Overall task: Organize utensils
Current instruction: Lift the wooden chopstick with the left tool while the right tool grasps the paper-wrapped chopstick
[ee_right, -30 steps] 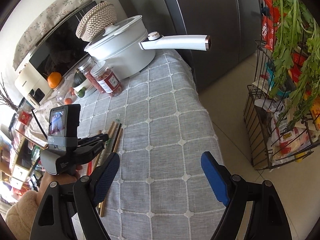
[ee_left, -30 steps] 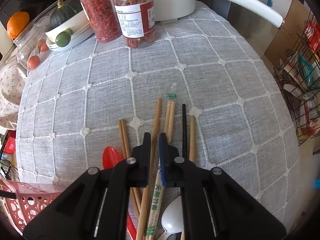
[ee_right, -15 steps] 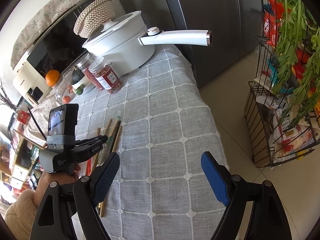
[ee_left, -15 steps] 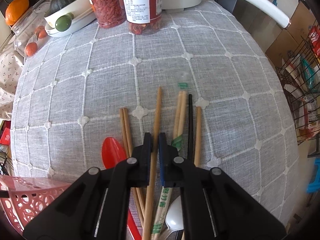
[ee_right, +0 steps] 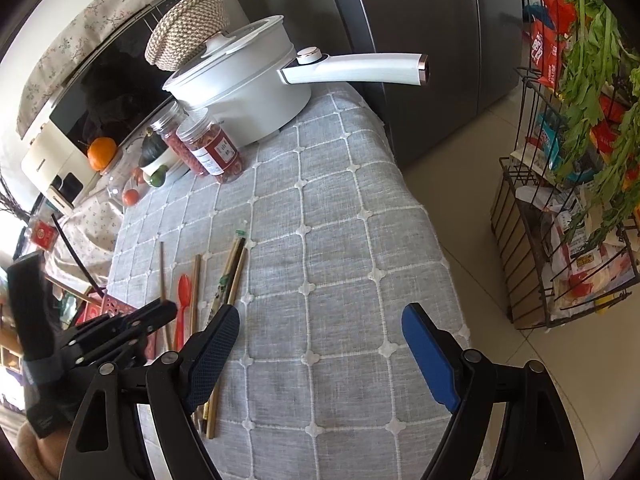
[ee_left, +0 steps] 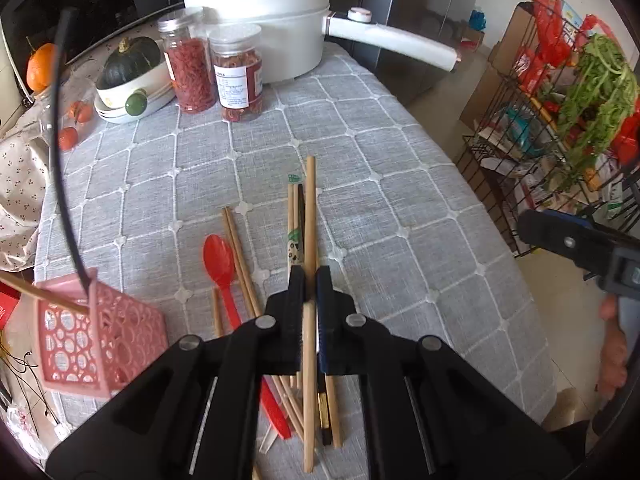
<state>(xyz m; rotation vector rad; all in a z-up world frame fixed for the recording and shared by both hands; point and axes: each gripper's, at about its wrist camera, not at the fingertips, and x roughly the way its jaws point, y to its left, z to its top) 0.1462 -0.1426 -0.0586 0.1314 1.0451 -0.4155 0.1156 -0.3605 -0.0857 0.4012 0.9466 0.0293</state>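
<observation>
My left gripper is shut on a plain wooden chopstick, which hangs clear above the grey checked tablecloth. Under it lie several loose chopsticks, a paper-wrapped pair and a red plastic spoon. A pink lattice basket stands at the table's left edge with a black stick and a wooden stick leaning in it. In the right wrist view the left gripper holds the chopstick above the pile. My right gripper hovers open over bare cloth, nothing between its fingers.
A white pot with a long handle stands at the back, with two jars and a bowl holding a squash beside it. A black wire rack with greens stands on the floor past the table's right edge.
My left gripper has risen and drawn back, lifting the wooden chopstick off the pile, and the pink basket has come into its view. The right gripper has stayed where it was, open.
</observation>
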